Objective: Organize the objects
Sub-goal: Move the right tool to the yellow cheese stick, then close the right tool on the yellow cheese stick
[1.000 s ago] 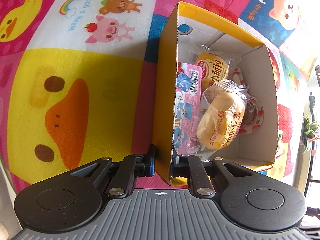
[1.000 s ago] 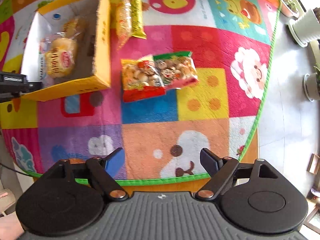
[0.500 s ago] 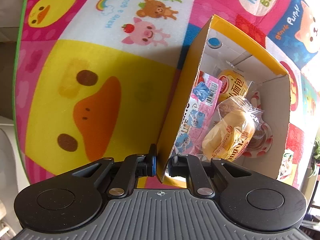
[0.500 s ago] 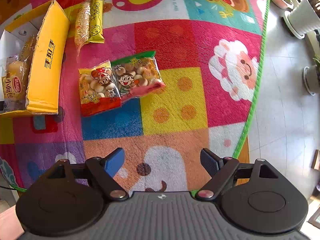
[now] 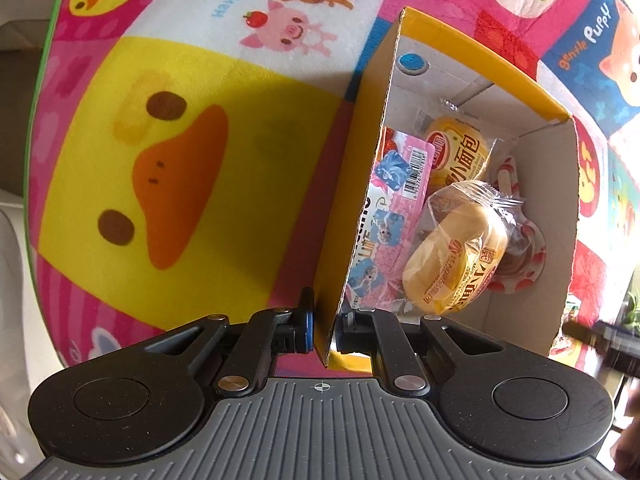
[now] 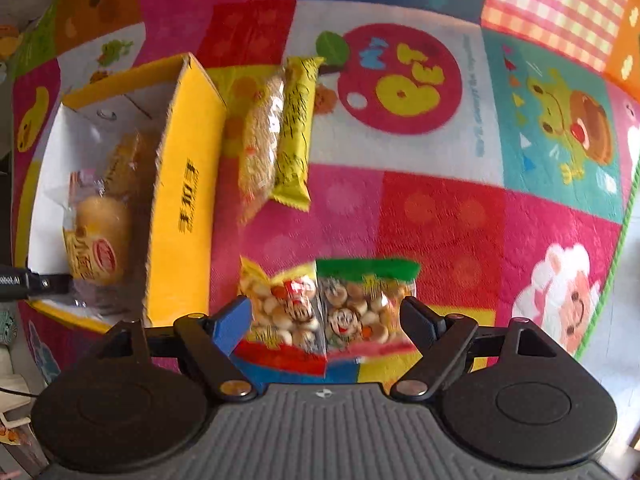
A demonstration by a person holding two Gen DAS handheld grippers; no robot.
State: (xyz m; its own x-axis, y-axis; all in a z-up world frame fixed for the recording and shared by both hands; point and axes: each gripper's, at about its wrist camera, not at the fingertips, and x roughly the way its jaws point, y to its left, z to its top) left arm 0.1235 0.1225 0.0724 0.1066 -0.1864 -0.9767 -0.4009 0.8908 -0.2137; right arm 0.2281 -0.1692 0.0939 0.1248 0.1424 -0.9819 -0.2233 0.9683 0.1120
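Note:
A yellow cardboard box [image 5: 360,184] stands on the play mat, and my left gripper [image 5: 324,326] is shut on the near end of its side wall. Inside lie a wrapped bread bun [image 5: 456,256], a second bread packet [image 5: 460,152] and a pink packet [image 5: 384,208]. In the right wrist view the box [image 6: 188,184] sits at the left. My right gripper [image 6: 326,320] points down over two biscuit packets, one red and yellow [image 6: 280,312], one green-topped [image 6: 360,304]. Its jaws are closing with both packets between them; I see no firm press.
Two long snack packs, a yellow one [image 6: 296,128] and a clear-fronted one [image 6: 260,148], lie beside the box's far wall. The colourful cartoon mat [image 6: 440,220] ends in a green edge [image 6: 620,248] at the right, with grey floor beyond.
My right gripper has moved across the mat and down to the two biscuit packets, which now lie between its narrowing fingers. The left gripper has rolled slightly, still clamped on the box wall.

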